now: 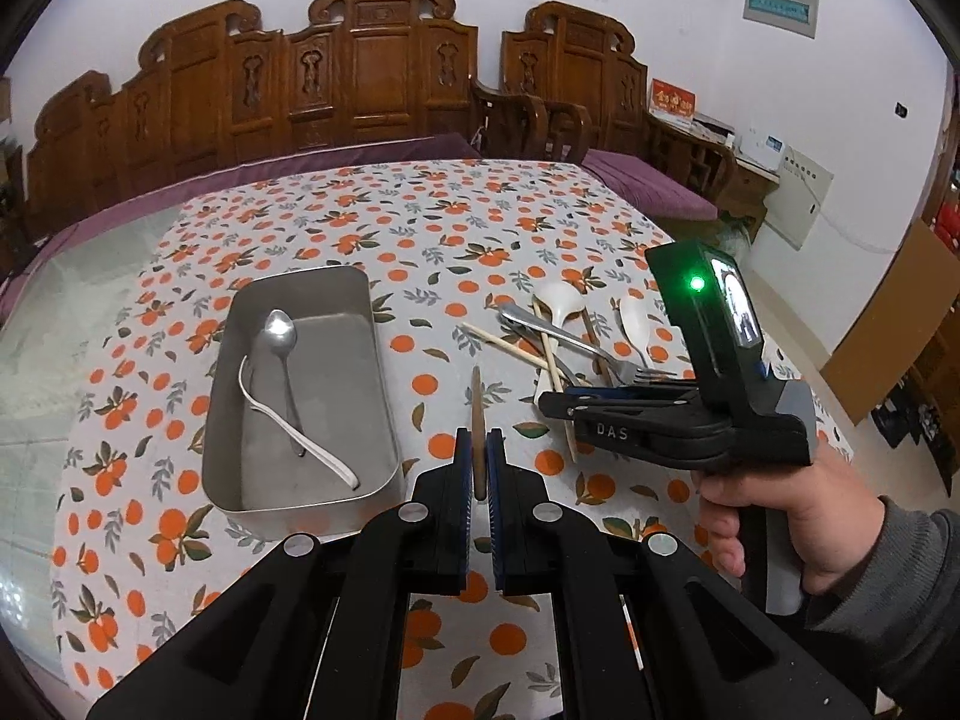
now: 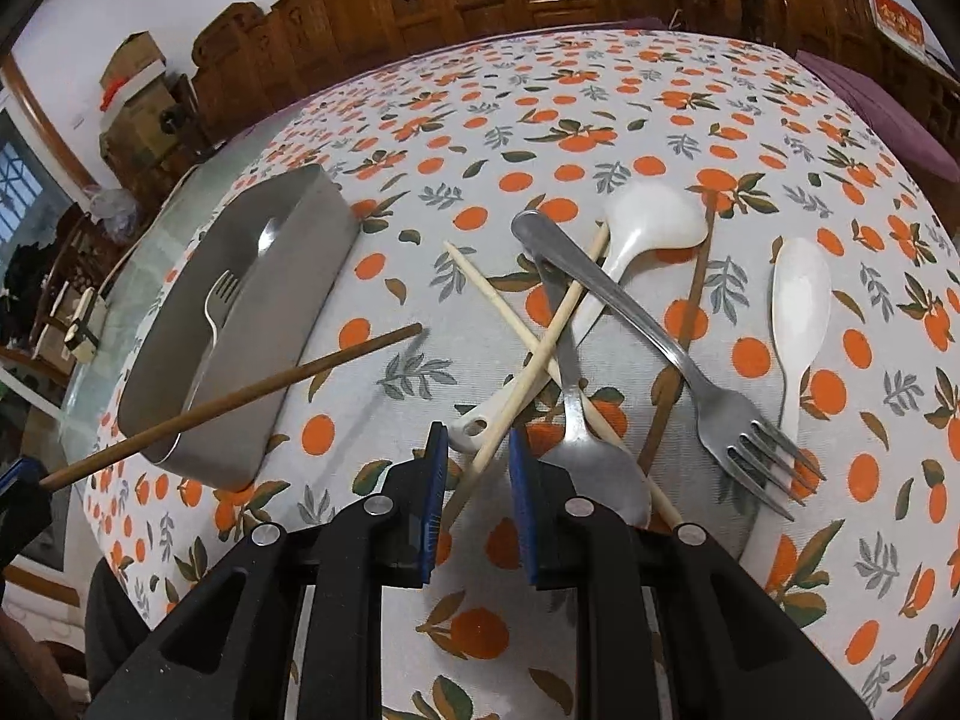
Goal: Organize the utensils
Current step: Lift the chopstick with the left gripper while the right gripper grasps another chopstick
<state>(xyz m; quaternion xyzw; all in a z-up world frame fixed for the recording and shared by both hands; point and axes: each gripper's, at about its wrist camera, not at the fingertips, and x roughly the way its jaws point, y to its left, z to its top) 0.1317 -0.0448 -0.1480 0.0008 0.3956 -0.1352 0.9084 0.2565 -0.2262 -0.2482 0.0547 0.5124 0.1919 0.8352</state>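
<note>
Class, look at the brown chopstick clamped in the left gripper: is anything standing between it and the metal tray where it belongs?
Nothing visible does. The left gripper holds the brown chopstick in the air beside the metal tray. The tray is open-topped and holds only a steel spoon and a white fork, with bare floor left.

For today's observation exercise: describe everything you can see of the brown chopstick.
The brown chopstick is a slim, round stick of dark wood, tapering slightly. The left hand-held gripper pinches it near one end; the rest juts free, clear of the tablecloth, passing over the corner of the metal tray. Nothing else visibly touches it.
</note>
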